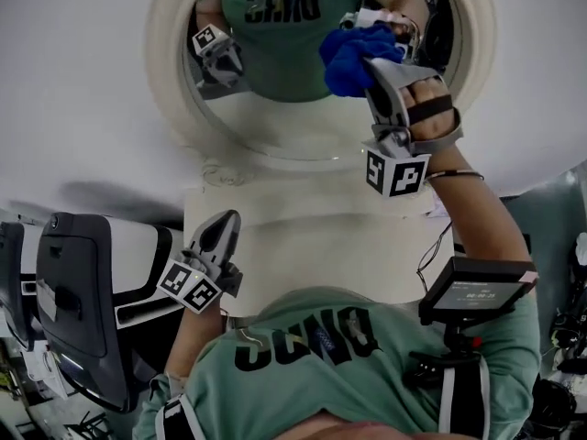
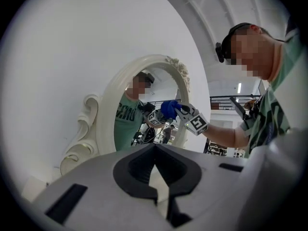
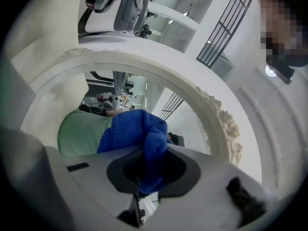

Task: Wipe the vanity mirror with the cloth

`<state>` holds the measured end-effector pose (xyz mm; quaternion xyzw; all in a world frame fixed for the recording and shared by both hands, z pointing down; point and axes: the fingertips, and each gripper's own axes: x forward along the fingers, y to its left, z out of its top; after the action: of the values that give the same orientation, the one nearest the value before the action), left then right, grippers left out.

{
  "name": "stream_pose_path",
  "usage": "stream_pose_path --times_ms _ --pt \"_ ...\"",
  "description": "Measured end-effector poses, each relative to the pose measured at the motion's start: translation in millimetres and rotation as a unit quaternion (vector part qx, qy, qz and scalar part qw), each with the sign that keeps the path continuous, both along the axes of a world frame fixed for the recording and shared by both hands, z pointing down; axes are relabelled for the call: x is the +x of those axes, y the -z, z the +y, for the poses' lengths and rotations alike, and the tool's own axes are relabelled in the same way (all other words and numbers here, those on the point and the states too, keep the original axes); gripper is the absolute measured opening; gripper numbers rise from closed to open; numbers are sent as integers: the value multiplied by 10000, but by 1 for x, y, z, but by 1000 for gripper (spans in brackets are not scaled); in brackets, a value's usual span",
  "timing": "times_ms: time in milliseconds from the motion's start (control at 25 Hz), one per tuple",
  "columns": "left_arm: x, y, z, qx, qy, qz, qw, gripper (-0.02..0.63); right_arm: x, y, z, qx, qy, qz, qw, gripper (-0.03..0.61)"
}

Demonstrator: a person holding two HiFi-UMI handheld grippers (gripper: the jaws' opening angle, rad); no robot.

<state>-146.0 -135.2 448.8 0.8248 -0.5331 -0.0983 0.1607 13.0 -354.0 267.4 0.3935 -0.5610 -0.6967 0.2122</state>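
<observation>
Wiping looks under way but not provably far along. The blue cloth [image 1: 351,55] is up at the glass of the vanity mirror [image 1: 168,85], on the right side of the oval as the head view shows it. The cloth's reflection meets it there, so I judge it is touching the glass or within a hair of it. No streaks, smears or cleaned patches show on the glass, so I cannot tell how much has been covered. The centre, the left side and the part nearest the table [image 1: 303,236] all look unattended at this moment. The right hand-held gripper [image 1: 371,65] has its jaws closed on the cloth. In the right gripper view a fold of cloth is pinched between them, and the rest bunches out ahead of the tips toward the mirror. The gripper points into the mirror with the cloth between it and the glass. The left hand-held gripper [image 1: 223,225] hangs low over the table edge, well apart from the cloth. Its jaws are together and empty, aimed at the mirror's carved white frame.
</observation>
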Motion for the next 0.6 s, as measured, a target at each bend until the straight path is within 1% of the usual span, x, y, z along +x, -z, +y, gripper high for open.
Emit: stream_pose_path --times_ms 120,200,320,400,480,600 --pt "7 -21 -11 -186 -42 58 9998 9 -1 -66 0 -228 147 191 9995 49" --pt "15 -37 -12 -366 -108 89 9992 9 -2 -122 3 -567 220 372 9975 49" --pt "25 -59 -7 -640 -206 99 9977 9 -3 -225 9 -1174 264 938 9883 50" --pt "26 -70 -4 -754 -206 115 9969 9 -1 -283 9 -1460 278 1321 9800 51" --pt "23 -77 -2 -817 -155 165 9964 9 1 -320 7 -1701 251 1514 9734 51" --pt "20 -81 2 -862 -92 224 9960 9 2 -335 5 -1970 118 1461 9694 48"
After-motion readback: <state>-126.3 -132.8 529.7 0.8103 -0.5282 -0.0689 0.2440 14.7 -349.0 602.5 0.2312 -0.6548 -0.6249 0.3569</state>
